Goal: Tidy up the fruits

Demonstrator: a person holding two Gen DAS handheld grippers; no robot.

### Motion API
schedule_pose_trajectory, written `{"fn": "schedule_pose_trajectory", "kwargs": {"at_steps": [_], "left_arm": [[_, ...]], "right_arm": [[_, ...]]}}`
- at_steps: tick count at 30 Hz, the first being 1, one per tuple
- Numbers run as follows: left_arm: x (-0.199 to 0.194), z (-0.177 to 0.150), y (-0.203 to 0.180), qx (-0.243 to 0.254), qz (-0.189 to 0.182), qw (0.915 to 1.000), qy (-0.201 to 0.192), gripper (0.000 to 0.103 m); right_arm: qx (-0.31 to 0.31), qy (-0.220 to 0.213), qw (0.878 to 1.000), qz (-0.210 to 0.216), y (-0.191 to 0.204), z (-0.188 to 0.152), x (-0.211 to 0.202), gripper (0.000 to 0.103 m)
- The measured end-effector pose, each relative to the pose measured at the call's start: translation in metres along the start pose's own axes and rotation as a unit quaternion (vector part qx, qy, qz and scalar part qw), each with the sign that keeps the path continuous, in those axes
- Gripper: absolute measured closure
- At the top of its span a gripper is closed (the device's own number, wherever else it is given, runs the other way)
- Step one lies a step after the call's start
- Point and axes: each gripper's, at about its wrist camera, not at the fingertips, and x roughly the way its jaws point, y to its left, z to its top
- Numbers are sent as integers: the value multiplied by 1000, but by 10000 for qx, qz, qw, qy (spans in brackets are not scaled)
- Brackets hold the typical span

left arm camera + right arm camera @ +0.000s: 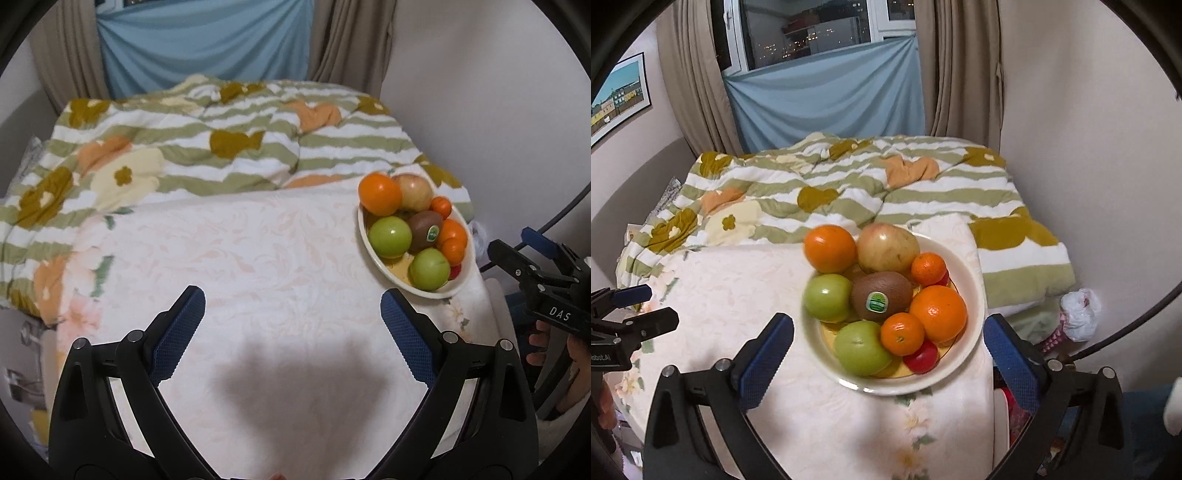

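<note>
A cream bowl (975,284) full of fruit sits on the pale floral cloth. It holds a kiwi (881,295) with a green sticker, two green apples (827,297), a pale apple (888,249), several oranges (830,248) and a small red fruit (921,356). My right gripper (888,336) is open, its jaws spread either side of the bowl's near rim, above it. My left gripper (291,314) is open and empty over bare cloth, left of the bowl (369,242). The right gripper (535,273) also shows at the right edge of the left wrist view.
A green-striped flowered quilt (849,192) is bunched behind the cloth. Walls, curtains (956,66) and a blue sheet over the window stand behind. The cloth's right edge drops off just past the bowl, with a white bundle (1080,314) below.
</note>
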Motion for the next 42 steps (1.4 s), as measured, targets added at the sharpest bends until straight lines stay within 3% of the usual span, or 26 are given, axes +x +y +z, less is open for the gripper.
{"fn": "schedule_pose_trajectory", "kwargs": {"at_steps": [11,19,25,42], "left_arm": [[-105,-13,32,-267,362,9962,-741,0],[-152,-37,54,-400,590,9906,-1165,0],[-166,-48,56,-285,691,9882,-1338,0],[-170,-46,52,-194,535,9877,-1458,0]], "right_arm": [[177,-322,9993,-9,49,7,-81,1],[-91,-521,9986,-62,87,-4,-111,1],[-118,-550,9984,-90,95,-10,-116,1],[-39,-626,9978,-221,95,-4,-123,1]]}}
